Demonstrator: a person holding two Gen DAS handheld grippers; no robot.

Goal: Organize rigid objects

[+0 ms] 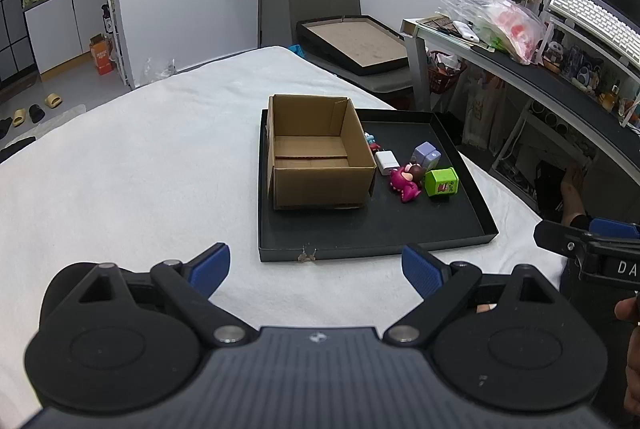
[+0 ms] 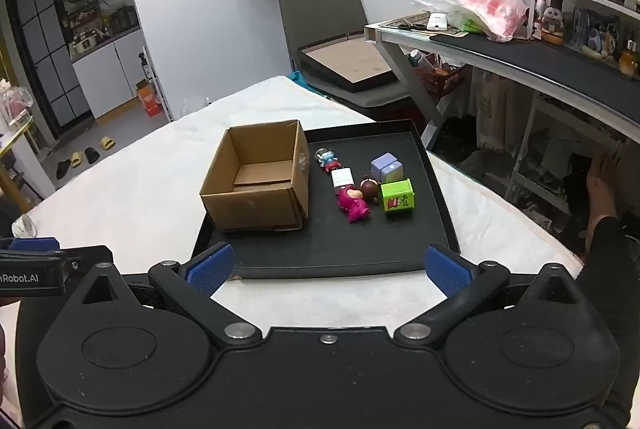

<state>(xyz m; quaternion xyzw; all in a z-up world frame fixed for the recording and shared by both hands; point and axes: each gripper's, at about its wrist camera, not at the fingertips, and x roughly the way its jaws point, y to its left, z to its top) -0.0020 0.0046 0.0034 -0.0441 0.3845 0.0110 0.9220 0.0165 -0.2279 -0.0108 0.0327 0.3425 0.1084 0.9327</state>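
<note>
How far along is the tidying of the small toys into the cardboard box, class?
Done: nothing; the cardboard box looks empty. In hand: nothing; the left gripper and right gripper are open, short of the black tray. Left: the green cube, purple cube, white block and pink figure.

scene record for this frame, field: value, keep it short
surface: white cloth
tray: black tray on the cloth
box: cardboard box on the tray's left part, open top, nothing visible inside
loose items: green cube, purple cube, pink figure, white block, small blue figure, all on the tray right of the box
left hand-held gripper: open, holding nothing, short of the tray
right hand-held gripper: open, holding nothing, at the tray's near edge
</note>
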